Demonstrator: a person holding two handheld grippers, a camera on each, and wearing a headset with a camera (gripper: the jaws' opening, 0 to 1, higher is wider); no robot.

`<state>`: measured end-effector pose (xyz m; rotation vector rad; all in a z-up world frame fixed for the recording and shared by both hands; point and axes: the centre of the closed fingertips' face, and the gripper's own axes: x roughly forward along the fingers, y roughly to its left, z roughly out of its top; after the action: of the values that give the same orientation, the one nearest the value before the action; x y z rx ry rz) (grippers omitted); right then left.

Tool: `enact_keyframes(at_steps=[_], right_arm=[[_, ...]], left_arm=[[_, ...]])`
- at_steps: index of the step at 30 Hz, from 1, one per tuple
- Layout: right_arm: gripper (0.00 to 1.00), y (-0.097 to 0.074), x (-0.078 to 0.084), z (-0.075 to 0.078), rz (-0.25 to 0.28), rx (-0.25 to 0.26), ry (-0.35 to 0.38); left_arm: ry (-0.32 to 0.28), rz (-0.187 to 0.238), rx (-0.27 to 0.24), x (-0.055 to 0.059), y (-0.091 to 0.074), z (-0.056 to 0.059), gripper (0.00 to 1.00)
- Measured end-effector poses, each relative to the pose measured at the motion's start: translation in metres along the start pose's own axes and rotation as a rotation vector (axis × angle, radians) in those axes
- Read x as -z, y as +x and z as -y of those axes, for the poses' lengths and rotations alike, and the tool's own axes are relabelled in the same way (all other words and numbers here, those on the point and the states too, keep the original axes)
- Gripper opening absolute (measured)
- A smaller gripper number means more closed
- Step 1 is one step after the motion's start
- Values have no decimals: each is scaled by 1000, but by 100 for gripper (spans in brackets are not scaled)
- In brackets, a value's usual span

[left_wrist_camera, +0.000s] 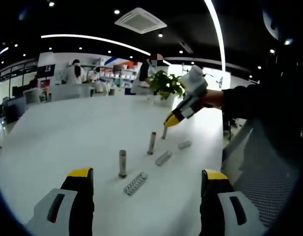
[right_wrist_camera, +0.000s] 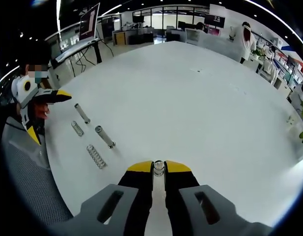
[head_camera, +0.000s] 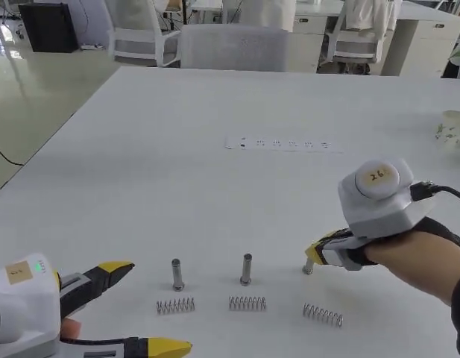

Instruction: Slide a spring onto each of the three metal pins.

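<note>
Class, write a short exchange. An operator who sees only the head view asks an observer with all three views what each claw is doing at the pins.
Operator: From up here the right claw hides the top of the right pin. Has it gripped it?
Observer: Yes. In the right gripper view its yellow tips are shut on the pin's top.
Operator: Where does the left claw point?
Observer: The left gripper view looks along the row. The claw is open, and the left pin and the spring beside it lie ahead between the jaws.
</note>
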<state>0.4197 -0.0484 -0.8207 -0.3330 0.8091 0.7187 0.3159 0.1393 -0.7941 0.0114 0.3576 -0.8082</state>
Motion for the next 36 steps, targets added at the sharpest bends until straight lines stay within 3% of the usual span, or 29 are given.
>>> enact_keyframes(at_steps=[21,28,36], right_arm=[[13,-8,2,2,22,1,-39],[13,-14,12,2,11,-2,-38],[14,-23,24,-7,5,-37,-31]], left_arm=[[5,-2,3,0,0,1,87],[6,-1,6,-1,1,1,87],[6,-1,9,-1,1,2,87]])
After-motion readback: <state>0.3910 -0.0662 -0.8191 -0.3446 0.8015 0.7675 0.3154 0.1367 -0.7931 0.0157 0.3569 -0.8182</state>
